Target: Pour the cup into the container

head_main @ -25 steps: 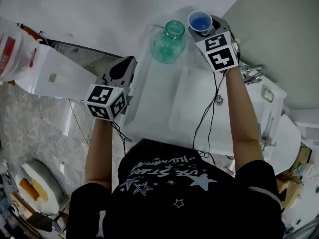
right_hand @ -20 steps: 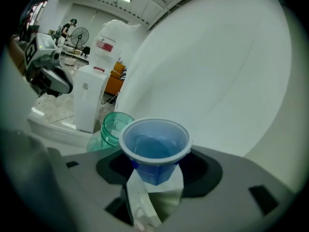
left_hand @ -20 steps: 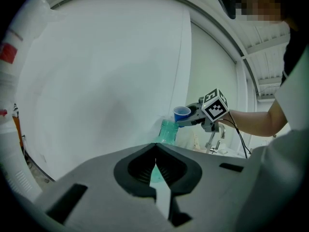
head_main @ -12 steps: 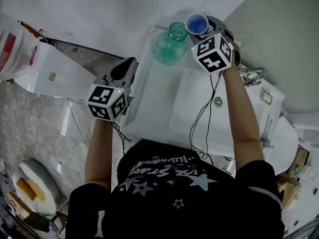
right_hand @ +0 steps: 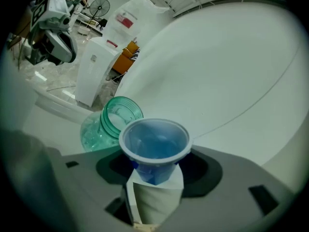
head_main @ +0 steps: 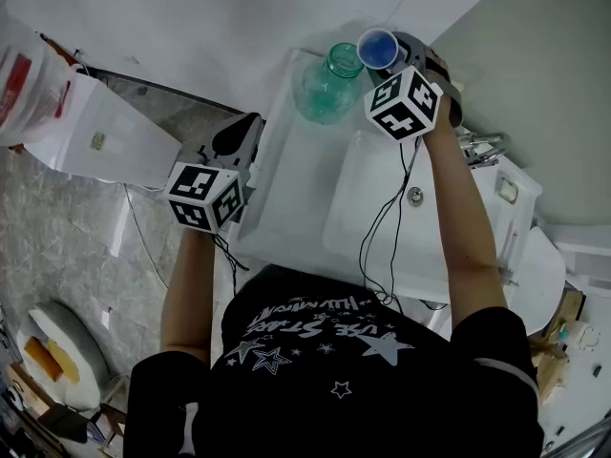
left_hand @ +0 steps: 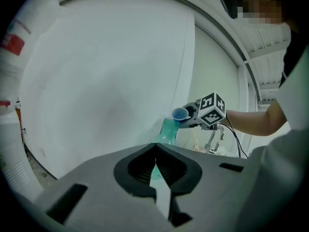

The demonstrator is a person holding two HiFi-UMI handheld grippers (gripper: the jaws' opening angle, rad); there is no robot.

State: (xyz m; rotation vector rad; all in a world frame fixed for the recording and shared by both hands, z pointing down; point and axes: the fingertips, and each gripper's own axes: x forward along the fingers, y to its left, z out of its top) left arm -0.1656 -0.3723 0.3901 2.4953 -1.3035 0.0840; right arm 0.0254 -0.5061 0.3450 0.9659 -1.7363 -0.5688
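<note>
Nearest to us is the person's black star-printed T-shirt point(head_main: 325, 346), from which both bare forearms reach forward. The left gripper point(left_hand: 155, 152) hovers over the near left edge of the white countertop point(head_main: 286, 175), its jaws together with nothing between them. To its left stand a white box-shaped cabinet point(head_main: 100, 132) and a large translucent bottle with a red label point(head_main: 24, 84).

Right of the countertop lies the white rectangular basin point(head_main: 382, 213); a thin black cable point(head_main: 380, 227) hangs across it from the right gripper point(right_hand: 154, 178). A chrome tap point(head_main: 482, 141) stands just beside the right forearm, on its outer side.

Farther on, we see the right gripper clamped on the base of the small blue plastic cup point(right_hand: 154, 141), which is raised above the counter. Whether the cup holds liquid we cannot tell. Its rim is just beside the open mouth of the green-tinted glass jar point(head_main: 325, 89), which stands upright at the counter's far end. Beyond both rises the plain white wall point(head_main: 210, 17).
</note>
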